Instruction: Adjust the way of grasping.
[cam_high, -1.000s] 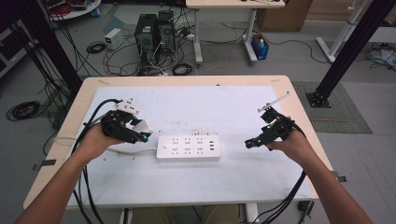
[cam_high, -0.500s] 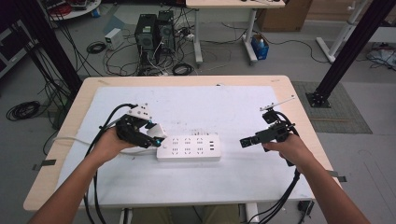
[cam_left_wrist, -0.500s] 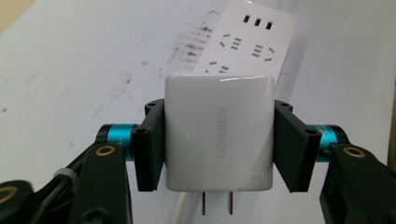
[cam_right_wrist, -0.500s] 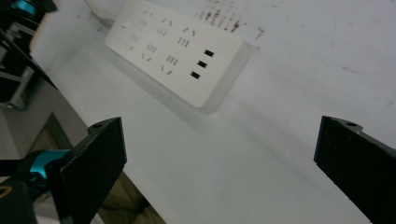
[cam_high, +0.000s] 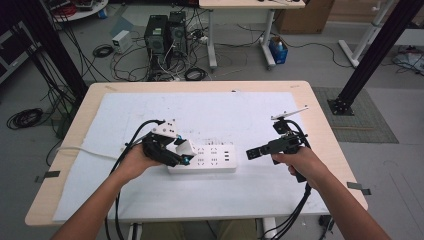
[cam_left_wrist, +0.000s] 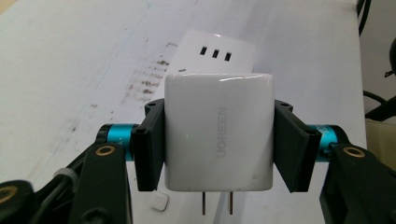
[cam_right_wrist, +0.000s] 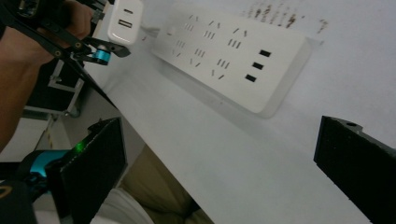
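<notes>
The small white rounded-cube plastic charger (cam_left_wrist: 218, 133) looks light, rigid and slick. The left gripper (cam_high: 176, 152) clamps its flat sides, prongs free, which seems the right hold, above the left end of the long white plastic power strip (cam_high: 210, 159). A second ago it hung further left of the strip. The right gripper (cam_high: 255, 152) stands open-jawed, empty, right of the strip.

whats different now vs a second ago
The left gripper, shut on the white charger, has moved right and down to the left end of the power strip. The charger is not plugged in yet. The strip has stayed put; the right gripper, jaws open and empty, has barely shifted.
</notes>
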